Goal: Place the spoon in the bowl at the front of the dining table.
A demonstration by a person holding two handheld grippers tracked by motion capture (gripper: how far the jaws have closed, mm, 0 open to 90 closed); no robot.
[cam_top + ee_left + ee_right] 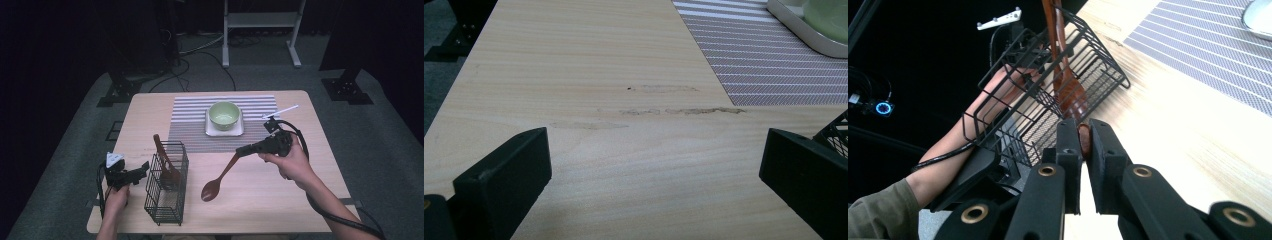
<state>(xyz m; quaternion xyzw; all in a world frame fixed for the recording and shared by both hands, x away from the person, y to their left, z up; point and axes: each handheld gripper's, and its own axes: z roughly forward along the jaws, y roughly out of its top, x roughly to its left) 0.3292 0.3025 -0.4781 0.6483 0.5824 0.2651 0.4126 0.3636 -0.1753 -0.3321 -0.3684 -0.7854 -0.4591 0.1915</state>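
High view, wire basket (167,182) holding brown utensil (166,161), right gripper (243,149) clenching spoon (218,181), left gripper (145,168) released.

We see a pale wood-grain table (305,165) under a mat (190,127) of grey and white stripes. At twelve o'clock a light green bowl (224,115) sits on a white plate (212,131). The spoon (216,184) is glossy reddish brown; at eight o'clock, the wire basket (167,187) is black.

Light shines down on the wooden table (260,180), and the room around it is very dark. Past the left gripper (649,165) the tabletop looks sharp. Beside the right gripper (1084,135) it blurs.
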